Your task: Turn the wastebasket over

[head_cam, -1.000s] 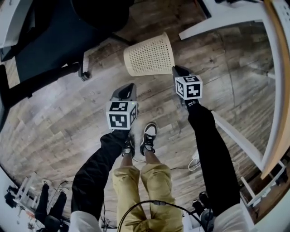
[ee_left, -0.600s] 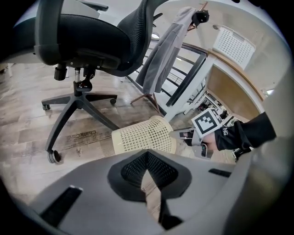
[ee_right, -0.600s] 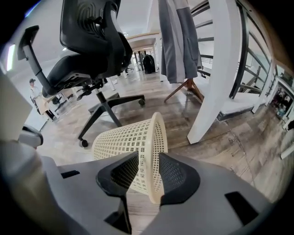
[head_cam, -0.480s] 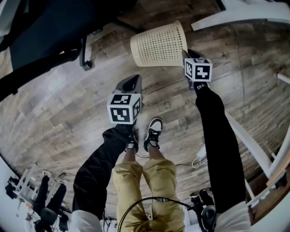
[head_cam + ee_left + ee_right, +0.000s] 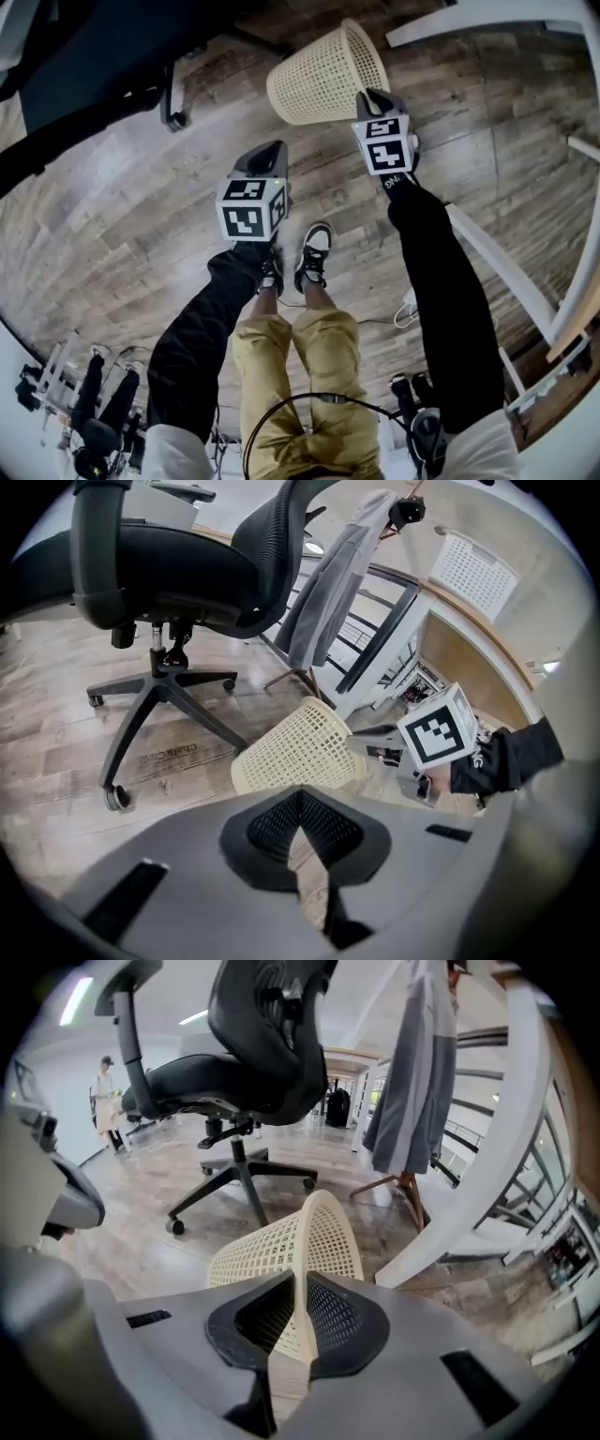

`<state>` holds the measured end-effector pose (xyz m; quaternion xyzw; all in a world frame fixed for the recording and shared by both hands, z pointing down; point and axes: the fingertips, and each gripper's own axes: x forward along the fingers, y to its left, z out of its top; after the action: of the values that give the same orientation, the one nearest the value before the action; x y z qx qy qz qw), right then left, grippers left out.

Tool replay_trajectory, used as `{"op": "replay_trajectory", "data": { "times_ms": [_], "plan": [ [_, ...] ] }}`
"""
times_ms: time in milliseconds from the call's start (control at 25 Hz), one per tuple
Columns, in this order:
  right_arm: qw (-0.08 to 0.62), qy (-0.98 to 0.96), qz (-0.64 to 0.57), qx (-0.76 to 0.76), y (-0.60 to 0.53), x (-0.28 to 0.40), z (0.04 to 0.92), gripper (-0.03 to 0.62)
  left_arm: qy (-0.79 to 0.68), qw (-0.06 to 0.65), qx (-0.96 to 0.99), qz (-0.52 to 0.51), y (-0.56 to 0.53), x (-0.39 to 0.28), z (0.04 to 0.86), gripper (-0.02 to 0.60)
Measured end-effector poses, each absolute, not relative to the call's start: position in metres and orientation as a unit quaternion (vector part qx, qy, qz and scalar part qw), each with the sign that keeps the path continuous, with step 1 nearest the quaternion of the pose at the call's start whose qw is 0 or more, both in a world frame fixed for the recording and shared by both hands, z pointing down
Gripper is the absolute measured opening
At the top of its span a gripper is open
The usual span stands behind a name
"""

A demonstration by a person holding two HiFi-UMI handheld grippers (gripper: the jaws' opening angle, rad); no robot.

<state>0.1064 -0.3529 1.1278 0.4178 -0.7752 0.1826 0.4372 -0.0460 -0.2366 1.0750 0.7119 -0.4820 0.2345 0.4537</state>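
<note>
The cream lattice wastebasket (image 5: 319, 80) lies tilted on the wood floor, its open rim toward my right gripper (image 5: 367, 97). In the right gripper view the rim (image 5: 302, 1241) runs between the two black pads of the right gripper (image 5: 302, 1290); the jaws have just been closing and now pinch it. The left gripper view shows the same basket (image 5: 300, 752) with the right gripper (image 5: 375, 747) at its rim. My left gripper (image 5: 265, 155) hangs nearer to me, apart from the basket. Its jaws (image 5: 300, 803) meet at the tips with nothing between them.
A black office chair (image 5: 94, 56) on castors stands left of the basket. White table legs (image 5: 497, 272) run along the right. A grey coat hangs on a stand (image 5: 412, 1082) behind. The person's shoes (image 5: 314, 253) and floor cables (image 5: 403, 319) lie below the grippers.
The right gripper came back to the basket's rim and closed on it. The basket has tipped from lying flat, its rim end turned up. The left gripper has stayed put.
</note>
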Motion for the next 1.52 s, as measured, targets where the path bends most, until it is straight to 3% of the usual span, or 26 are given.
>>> {"op": "replay_trajectory", "data": {
  "times_ms": [320,520,920,1520],
  "plan": [
    [0.515,-0.775,0.036,0.363,-0.291,0.099,1.105,0.057,-0.472,0.452,0.717,0.245,-0.236,-0.026,1.066,0.002],
    [0.518,-0.787,0.002,0.335,-0.24,0.083,1.108,0.057,-0.471,0.46,0.708,0.254,-0.221,-0.024,1.079,0.002],
    [0.521,-0.824,0.052,0.216,-0.13,0.028,1.143,0.06,-0.468,0.462,0.689,0.304,-0.18,-0.048,1.108,0.002],
    [0.526,-0.818,0.217,0.088,-0.089,0.006,1.17,0.072,-0.453,0.444,0.694,0.342,-0.156,-0.064,1.12,0.002]
  ]
}}
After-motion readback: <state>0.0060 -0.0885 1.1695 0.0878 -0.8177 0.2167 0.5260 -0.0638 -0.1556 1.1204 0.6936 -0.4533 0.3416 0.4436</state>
